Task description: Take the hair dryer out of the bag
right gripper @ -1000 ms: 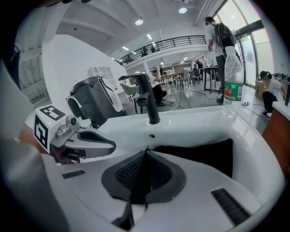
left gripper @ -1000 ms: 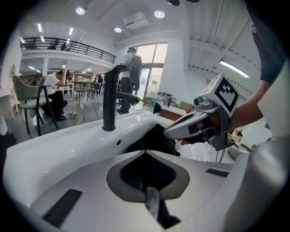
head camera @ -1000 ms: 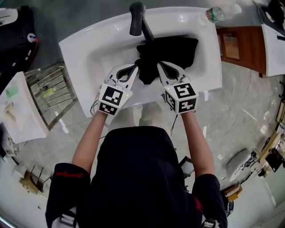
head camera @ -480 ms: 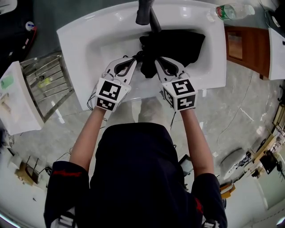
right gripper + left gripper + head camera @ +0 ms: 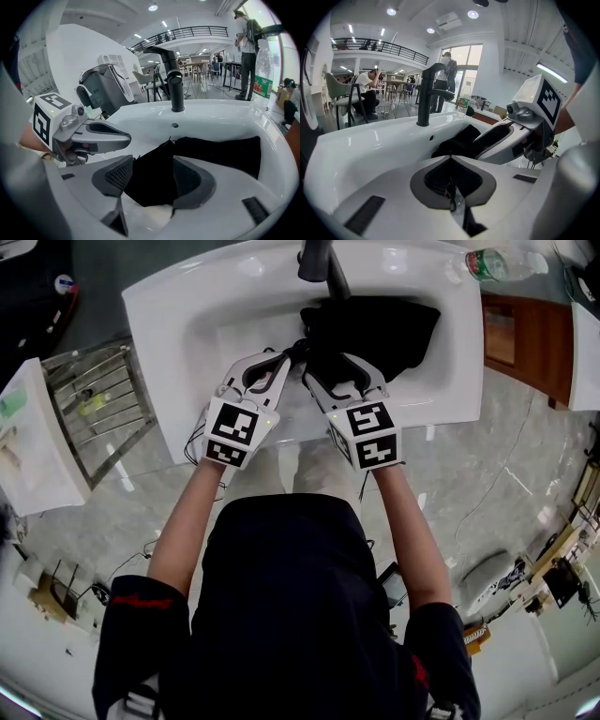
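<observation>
A black fabric bag (image 5: 380, 332) lies in the white sink basin (image 5: 187, 315), below the black faucet (image 5: 317, 259). No hair dryer shows; the bag's inside is hidden. My left gripper (image 5: 287, 356) is shut, pinching a thin bit of the bag's near left corner (image 5: 457, 140). Close to its right, my right gripper (image 5: 337, 371) has its jaws opening. They straddle a fold of the bag (image 5: 150, 178), and the pads stand apart. In the right gripper view the left gripper (image 5: 125, 137) is at the left, level with the bag's edge.
The faucet (image 5: 176, 79) rises behind the bag. A plastic bottle (image 5: 492, 263) lies on the sink's back right corner. A wire rack (image 5: 98, 413) stands left of the sink and a wooden cabinet (image 5: 525, 334) to its right. The person's legs are under the sink's front edge.
The right gripper's jaws have gone from shut to apart, and it has shifted left toward the left gripper. The left gripper keeps its pinch on the bag's corner.
</observation>
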`<state>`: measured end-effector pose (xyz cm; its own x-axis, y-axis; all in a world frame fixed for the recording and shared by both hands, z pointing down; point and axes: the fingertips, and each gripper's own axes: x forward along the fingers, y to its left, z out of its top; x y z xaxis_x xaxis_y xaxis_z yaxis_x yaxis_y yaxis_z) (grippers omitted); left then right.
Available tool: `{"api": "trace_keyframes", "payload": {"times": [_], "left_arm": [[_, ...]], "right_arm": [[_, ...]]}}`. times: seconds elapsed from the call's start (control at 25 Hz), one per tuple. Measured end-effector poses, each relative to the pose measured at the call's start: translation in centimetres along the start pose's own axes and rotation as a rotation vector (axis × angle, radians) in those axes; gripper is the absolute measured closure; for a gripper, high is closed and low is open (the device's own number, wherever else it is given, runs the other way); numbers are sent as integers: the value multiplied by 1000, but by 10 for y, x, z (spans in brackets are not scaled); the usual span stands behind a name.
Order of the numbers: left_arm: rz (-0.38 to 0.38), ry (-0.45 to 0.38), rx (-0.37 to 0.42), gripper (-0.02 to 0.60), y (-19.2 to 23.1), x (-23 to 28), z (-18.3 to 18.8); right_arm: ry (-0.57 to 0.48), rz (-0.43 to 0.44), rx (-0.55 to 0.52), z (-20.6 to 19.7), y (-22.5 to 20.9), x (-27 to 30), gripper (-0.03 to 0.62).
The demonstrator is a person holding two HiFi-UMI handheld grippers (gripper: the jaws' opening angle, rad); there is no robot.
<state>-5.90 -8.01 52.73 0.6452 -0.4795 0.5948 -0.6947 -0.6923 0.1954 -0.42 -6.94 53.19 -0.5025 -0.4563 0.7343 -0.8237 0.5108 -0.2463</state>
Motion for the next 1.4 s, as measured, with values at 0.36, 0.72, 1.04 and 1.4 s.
{"api": "trace_keyframes", "payload": {"times": [0.36,0.72,1.04,1.4], "left_arm": [[9,-6,-7,569,3,-1,-1],[3,-5,-14,569,3,0,-2],[0,2,-16,569,2,0,-6],[3,14,-16,569,2,2,-9]], "right_arm": [[12,-86,-122,-4,13,4,275],[93,-162,-307,-24,27,20,273],[116,-200,-318,-23,10,26,273],[126,-274,-293,-17,-28,22,273]]}}
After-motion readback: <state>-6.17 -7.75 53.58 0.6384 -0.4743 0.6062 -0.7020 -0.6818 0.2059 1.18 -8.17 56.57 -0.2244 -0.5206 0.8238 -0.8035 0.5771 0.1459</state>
